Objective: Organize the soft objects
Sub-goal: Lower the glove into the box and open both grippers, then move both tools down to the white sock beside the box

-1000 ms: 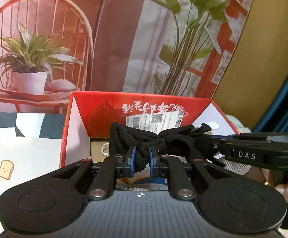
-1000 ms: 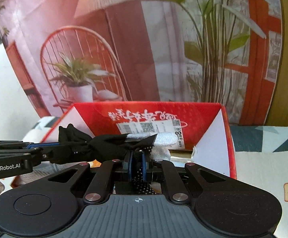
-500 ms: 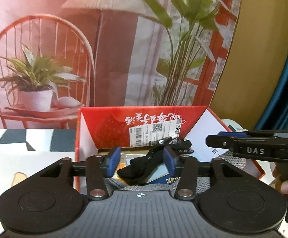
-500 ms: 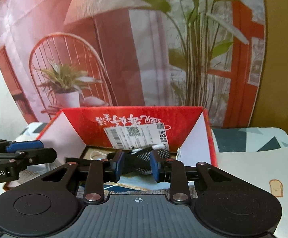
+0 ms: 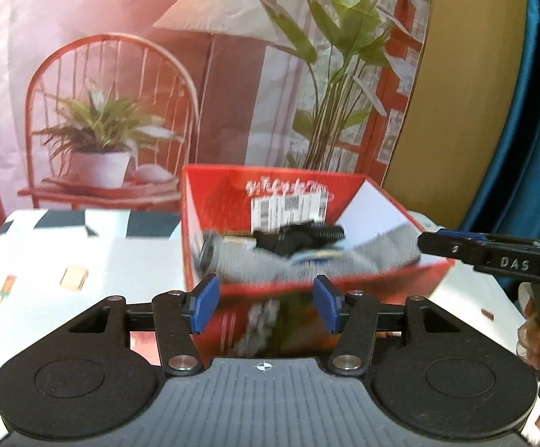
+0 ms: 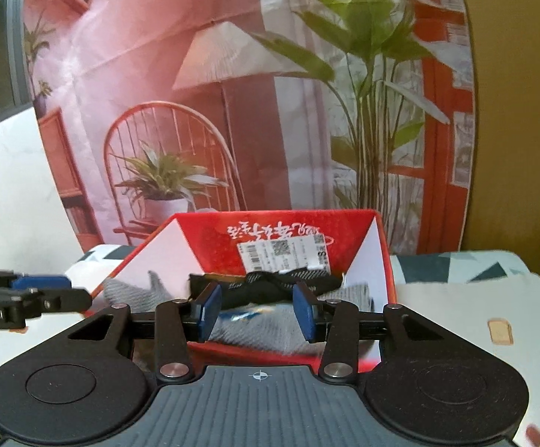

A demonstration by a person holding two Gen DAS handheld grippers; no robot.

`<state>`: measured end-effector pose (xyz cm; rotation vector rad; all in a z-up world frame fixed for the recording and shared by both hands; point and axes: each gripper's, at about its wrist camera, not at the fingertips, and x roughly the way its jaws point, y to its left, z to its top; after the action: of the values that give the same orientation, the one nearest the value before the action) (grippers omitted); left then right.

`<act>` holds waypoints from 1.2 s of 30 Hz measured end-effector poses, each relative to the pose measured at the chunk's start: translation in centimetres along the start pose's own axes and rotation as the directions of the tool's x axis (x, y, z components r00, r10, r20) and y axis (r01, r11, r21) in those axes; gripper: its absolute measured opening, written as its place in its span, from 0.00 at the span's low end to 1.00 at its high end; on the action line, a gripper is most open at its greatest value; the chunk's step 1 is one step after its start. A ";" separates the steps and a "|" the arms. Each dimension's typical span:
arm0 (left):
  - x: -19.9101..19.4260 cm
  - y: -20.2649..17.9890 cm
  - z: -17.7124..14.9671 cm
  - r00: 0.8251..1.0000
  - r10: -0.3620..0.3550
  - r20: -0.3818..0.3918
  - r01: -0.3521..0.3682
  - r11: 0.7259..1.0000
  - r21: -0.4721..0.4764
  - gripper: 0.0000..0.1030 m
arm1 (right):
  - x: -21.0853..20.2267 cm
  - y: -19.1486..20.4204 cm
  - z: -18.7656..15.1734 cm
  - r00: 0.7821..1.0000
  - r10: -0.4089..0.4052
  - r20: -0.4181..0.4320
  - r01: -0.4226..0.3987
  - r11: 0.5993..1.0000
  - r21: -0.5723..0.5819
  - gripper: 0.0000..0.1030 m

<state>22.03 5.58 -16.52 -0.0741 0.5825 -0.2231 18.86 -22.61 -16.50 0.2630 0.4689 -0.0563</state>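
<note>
1. Behind the table hangs a printed backdrop [image 6: 232, 111] of a chair, lamp and plants; we work on a white patterned tablecloth [image 5: 65, 253], where a red box [image 6: 378, 260] stands open towards us.
2. We see the black glove [image 6: 270, 288] lying inside the box on top of grey knitted things [image 6: 262, 331], near the far wall under the shipping label [image 6: 281, 253]; it rests there because, we judge, the box is where the soft things are gathered.
3. Our left gripper [image 5: 266, 303] has its jaws apart; they have just been opening, and nothing is between them.
4. Our right gripper [image 6: 257, 311] likewise stands apart, having just been opening, with the glove beyond its blue pads [image 6: 303, 314], not pressed by them.
5. Both grippers sit on the near side of the box, so we judge the drop finished.
</note>
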 end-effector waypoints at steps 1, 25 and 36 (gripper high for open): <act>-0.3 0.1 -0.6 1.000 0.003 -0.005 -0.003 1.000 -0.005 0.57 | -0.5 0.0 -0.6 1.000 0.001 0.002 -0.001 1.000 0.009 0.39; 3.9 4.0 -10.8 0.971 0.039 -0.238 -0.080 0.982 -0.169 0.48 | -5.7 -1.7 -14.2 0.969 -0.051 -0.240 0.092 0.982 0.164 0.38; 3.1 3.0 -11.5 0.967 0.044 -0.253 -0.084 0.985 -0.149 0.30 | -5.8 -2.8 -15.5 0.961 -0.073 -0.267 0.138 0.963 0.232 0.39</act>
<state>18.72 7.74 -28.13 -0.1835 0.8514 -0.1224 6.55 -21.23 -27.83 0.4954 0.7361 -0.1891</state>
